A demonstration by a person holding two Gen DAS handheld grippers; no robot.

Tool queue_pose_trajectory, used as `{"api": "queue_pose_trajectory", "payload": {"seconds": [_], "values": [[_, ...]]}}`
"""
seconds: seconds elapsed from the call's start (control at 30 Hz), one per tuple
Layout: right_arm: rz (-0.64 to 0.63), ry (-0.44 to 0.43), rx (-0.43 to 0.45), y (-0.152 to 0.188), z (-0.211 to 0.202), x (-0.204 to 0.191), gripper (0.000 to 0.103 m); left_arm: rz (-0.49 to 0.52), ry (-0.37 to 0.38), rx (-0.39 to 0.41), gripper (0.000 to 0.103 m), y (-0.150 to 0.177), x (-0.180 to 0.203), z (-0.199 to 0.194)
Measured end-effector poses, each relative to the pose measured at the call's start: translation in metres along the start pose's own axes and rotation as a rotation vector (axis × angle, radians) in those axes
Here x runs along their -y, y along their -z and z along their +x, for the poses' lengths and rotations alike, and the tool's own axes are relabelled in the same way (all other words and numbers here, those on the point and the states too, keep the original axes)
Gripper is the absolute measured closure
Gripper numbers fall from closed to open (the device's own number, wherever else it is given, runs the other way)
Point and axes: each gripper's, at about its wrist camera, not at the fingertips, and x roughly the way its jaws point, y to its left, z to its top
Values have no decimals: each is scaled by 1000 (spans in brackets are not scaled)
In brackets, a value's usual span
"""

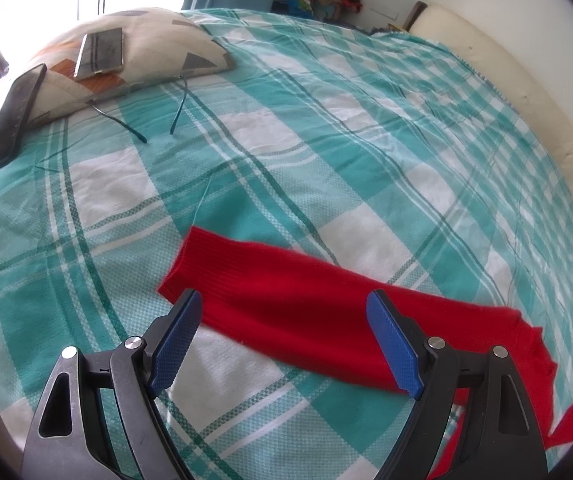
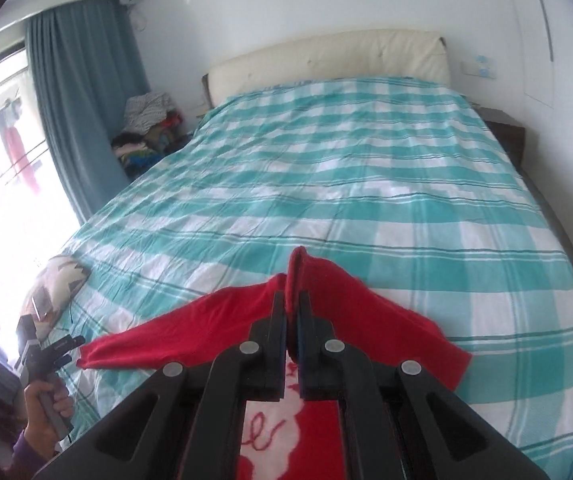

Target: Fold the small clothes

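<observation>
A small red knit sweater (image 1: pixel 306 312) lies on the teal-and-white checked bedspread (image 1: pixel 326 152). In the left wrist view one sleeve stretches flat across, and my left gripper (image 1: pixel 286 300) is open just above its cuff end, holding nothing. In the right wrist view my right gripper (image 2: pixel 293 300) is shut on a raised fold of the red sweater (image 2: pixel 346 312), with a sleeve trailing left and a white pattern on the front below the jaws. The left gripper (image 2: pixel 58 350) shows there too, in a hand at the bed's left edge.
A patterned pillow (image 1: pixel 158 40) with a phone (image 1: pixel 100 54) on it sits at the far left, with a dark tablet (image 1: pixel 14 116) and glasses (image 1: pixel 154 116) beside it. A cream headboard (image 2: pixel 326 60), curtain (image 2: pixel 82 100) and clothes pile (image 2: pixel 150 128) border the bed.
</observation>
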Motion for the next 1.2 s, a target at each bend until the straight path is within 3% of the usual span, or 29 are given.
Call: {"api": "queue_pose_trajectory", "payload": {"seconds": [0.07, 0.1, 0.13, 0.23, 0.4, 0.83, 0.9, 0.97, 1.07, 1.2], "values": [[43, -141, -97, 11, 38, -12, 80, 3, -7, 3, 17, 0, -1, 0], [81, -202, -127, 17, 51, -15, 50, 4, -8, 5, 17, -1, -1, 0], [114, -248, -121, 25, 54, -15, 41, 2, -6, 8, 17, -1, -2, -1], [128, -264, -109, 37, 52, -15, 41, -4, -3, 16, 17, -3, -3, -3], [99, -145, -90, 61, 25, 20, 36, -15, 15, 9, 17, -1, 0, -4], [192, 203, -110, 213, -44, 179, 35, 101, 26, 31, 16, 10, 28, -7], [282, 206, -116, 216, -51, 192, 35, 113, 24, 28, 16, 12, 31, -6], [324, 154, -39, 209, -61, 194, 35, 123, 25, 29, 16, 14, 33, -7], [295, 173, 20, 200, -67, 187, 34, 146, 24, 37, 16, 15, 37, -8], [267, 158, 11, 200, -60, 176, 34, 173, 31, 43, 15, 17, 42, -10]]}}
